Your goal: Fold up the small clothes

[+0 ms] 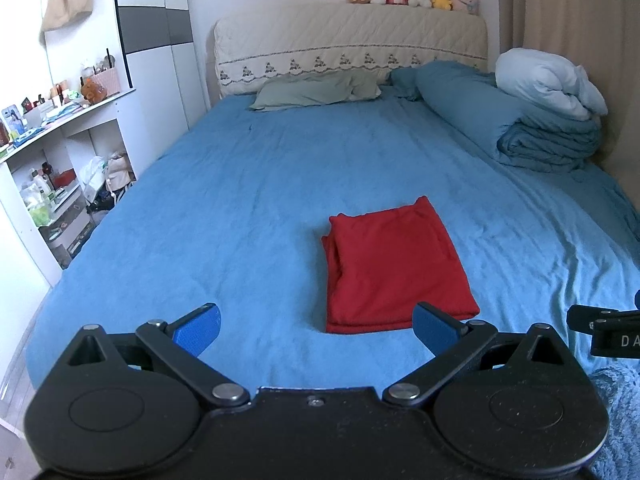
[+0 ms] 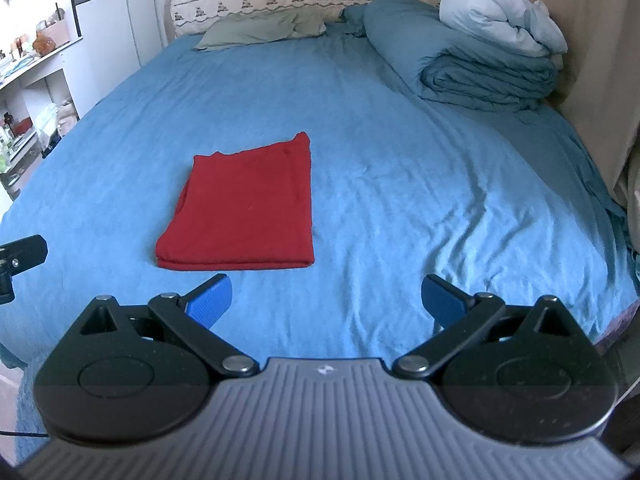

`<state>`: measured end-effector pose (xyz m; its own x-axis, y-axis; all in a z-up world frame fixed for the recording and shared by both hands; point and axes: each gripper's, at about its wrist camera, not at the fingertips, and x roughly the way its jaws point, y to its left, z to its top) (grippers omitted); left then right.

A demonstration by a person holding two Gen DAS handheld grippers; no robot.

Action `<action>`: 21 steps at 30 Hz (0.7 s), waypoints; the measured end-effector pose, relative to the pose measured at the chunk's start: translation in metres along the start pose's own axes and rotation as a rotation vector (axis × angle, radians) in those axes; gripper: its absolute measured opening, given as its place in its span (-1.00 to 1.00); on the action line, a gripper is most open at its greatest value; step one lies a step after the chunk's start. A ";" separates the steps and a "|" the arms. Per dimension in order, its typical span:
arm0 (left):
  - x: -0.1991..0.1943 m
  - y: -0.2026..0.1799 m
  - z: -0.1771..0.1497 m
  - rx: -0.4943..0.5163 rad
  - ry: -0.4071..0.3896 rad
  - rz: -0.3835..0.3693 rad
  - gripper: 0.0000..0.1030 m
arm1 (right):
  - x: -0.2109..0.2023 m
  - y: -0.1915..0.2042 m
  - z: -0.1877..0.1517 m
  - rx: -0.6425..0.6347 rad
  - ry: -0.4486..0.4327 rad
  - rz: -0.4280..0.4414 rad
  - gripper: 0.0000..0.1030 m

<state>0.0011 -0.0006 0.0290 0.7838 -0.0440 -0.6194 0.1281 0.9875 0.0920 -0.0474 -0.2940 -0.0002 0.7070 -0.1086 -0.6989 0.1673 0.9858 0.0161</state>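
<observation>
A red garment point(image 1: 394, 268) lies folded into a neat rectangle on the blue bed sheet point(image 1: 248, 200); it also shows in the right wrist view point(image 2: 244, 208). My left gripper point(image 1: 316, 330) is open and empty, hovering just in front of the garment's near edge. My right gripper point(image 2: 326, 300) is open and empty, in front of and to the right of the garment. Neither touches the cloth.
A folded blue duvet point(image 1: 520, 128) with a pale blanket point(image 1: 552, 80) on top sits at the bed's far right. A green pillow point(image 1: 316, 90) lies by the headboard. A cluttered white shelf unit point(image 1: 52, 160) stands left of the bed.
</observation>
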 end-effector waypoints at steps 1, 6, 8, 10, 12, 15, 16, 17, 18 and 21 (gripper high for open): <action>0.000 0.001 0.000 0.001 -0.001 0.000 1.00 | 0.000 0.001 0.000 0.002 0.000 -0.002 1.00; -0.001 0.000 0.000 0.011 -0.003 0.000 1.00 | 0.000 0.002 0.001 0.002 -0.006 -0.007 1.00; -0.001 -0.001 0.001 0.013 -0.005 -0.001 1.00 | 0.000 0.002 0.000 0.003 -0.007 -0.006 1.00; -0.001 0.000 0.001 0.013 -0.006 0.001 1.00 | -0.001 0.002 0.000 0.003 -0.008 -0.006 1.00; -0.001 0.001 0.002 0.012 -0.007 0.002 1.00 | -0.001 0.003 -0.001 0.004 -0.010 -0.006 1.00; -0.002 0.002 0.002 0.010 -0.009 0.001 1.00 | -0.001 0.002 -0.001 0.003 -0.009 -0.006 1.00; -0.003 0.002 0.001 0.009 -0.010 0.001 1.00 | -0.001 0.002 -0.001 0.004 -0.010 -0.006 1.00; -0.003 0.003 0.001 0.009 -0.011 0.001 1.00 | -0.002 0.003 -0.001 0.005 -0.011 -0.007 1.00; -0.003 0.003 0.001 0.009 -0.012 0.002 1.00 | -0.002 0.003 -0.001 0.006 -0.012 -0.007 1.00; -0.004 0.003 0.001 0.010 -0.017 0.003 1.00 | -0.004 0.004 -0.001 0.006 -0.016 -0.009 1.00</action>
<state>-0.0012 0.0019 0.0330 0.7946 -0.0436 -0.6055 0.1316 0.9861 0.1017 -0.0500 -0.2900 0.0018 0.7160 -0.1195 -0.6878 0.1777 0.9840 0.0141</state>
